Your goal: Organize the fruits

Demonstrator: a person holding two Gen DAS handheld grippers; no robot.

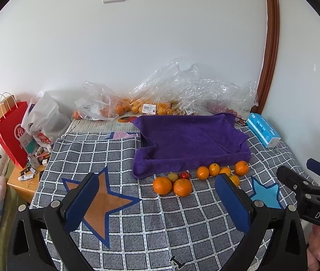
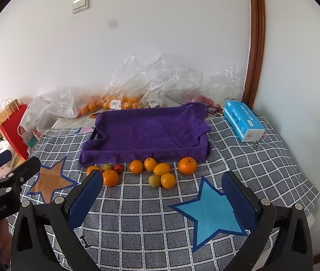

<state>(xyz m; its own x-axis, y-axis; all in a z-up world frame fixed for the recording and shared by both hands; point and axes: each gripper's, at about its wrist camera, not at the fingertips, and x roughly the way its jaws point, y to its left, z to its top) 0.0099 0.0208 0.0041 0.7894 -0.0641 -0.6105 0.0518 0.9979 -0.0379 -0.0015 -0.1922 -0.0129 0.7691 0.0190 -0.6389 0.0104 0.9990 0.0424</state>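
Both tools hang over the checked cloth with nothing between their blue pads. The left gripper has its jaws spread wide, and so does the right gripper.

The fruit lies loose in a ragged row on the cloth, along the near edge of the purple towel, which is draped over a shallow tray. From the right wrist view, an orange with a stem sits at about one o'clock, and a red fruit lies at eleven. A pale yellow-green fruit touches a small orange at twelve. Behind the towel, clear plastic bags hold more oranges, perhaps with red fruit further right. A blue tissue pack lies at two o'clock.
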